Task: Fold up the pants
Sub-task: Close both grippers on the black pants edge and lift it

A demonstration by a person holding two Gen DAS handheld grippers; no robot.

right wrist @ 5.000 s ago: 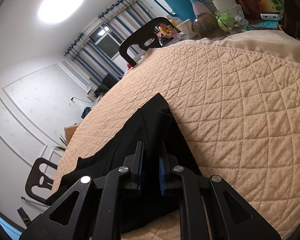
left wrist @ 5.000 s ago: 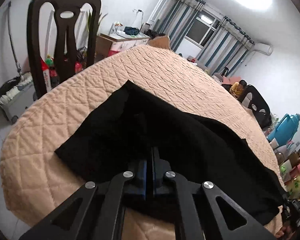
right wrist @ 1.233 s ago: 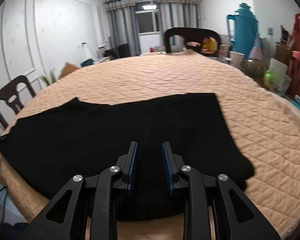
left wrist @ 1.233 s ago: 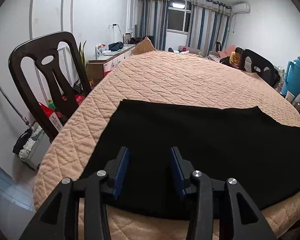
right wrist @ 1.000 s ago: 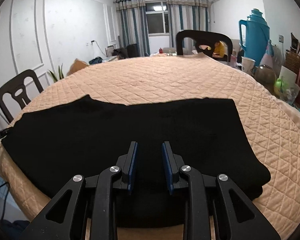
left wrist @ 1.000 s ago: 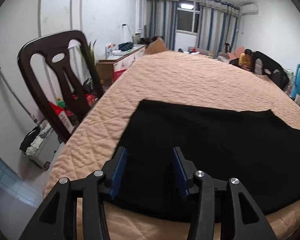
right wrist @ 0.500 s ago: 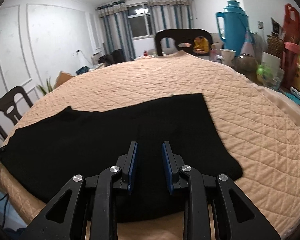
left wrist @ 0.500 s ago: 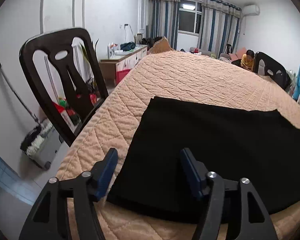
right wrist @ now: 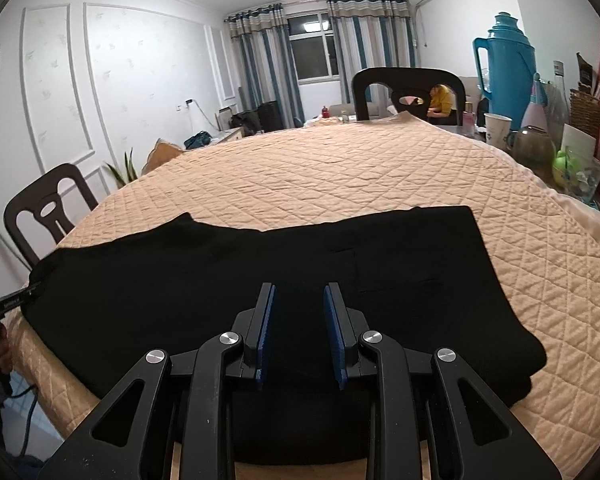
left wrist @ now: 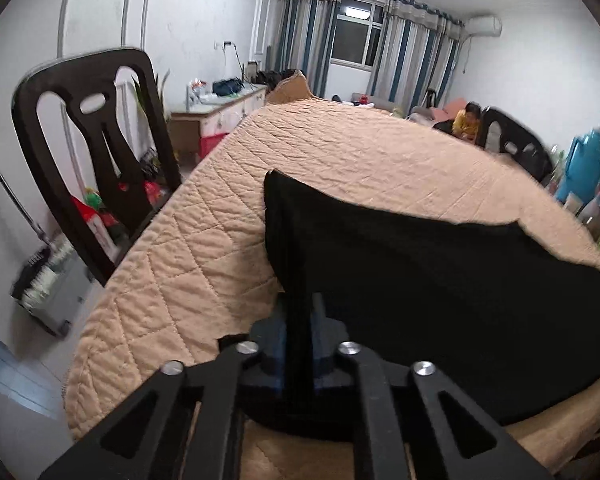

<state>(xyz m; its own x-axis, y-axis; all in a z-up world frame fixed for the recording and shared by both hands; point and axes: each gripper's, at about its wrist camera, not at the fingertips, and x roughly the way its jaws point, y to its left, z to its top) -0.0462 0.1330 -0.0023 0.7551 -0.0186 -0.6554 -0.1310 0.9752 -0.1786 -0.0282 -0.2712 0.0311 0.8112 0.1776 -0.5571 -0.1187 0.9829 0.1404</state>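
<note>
Black pants (left wrist: 440,280) lie folded lengthwise across a round table under a peach quilted cover (left wrist: 204,240). My left gripper (left wrist: 300,332) is shut on the pants' left end near the table's edge. A ridge of cloth rises between its blue pads, and the end corner stands lifted. In the right wrist view the pants (right wrist: 160,280) stretch from left to right. My right gripper (right wrist: 299,332) hovers open over their near edge toward the right end, with nothing between its pads. The left gripper's tip (right wrist: 16,300) shows at the pants' far left end.
A dark chair (left wrist: 100,152) stands by the table's left side and another chair (right wrist: 408,88) at the far side. A blue thermos (right wrist: 504,56), a paper cup (right wrist: 498,130) and jars crowd the right rim. A person in yellow (right wrist: 442,100) sits far back.
The left gripper's jaws spread wide at the pants' left end, then closed on the cloth and raised it into a ridge. The right gripper stayed open over the pants.
</note>
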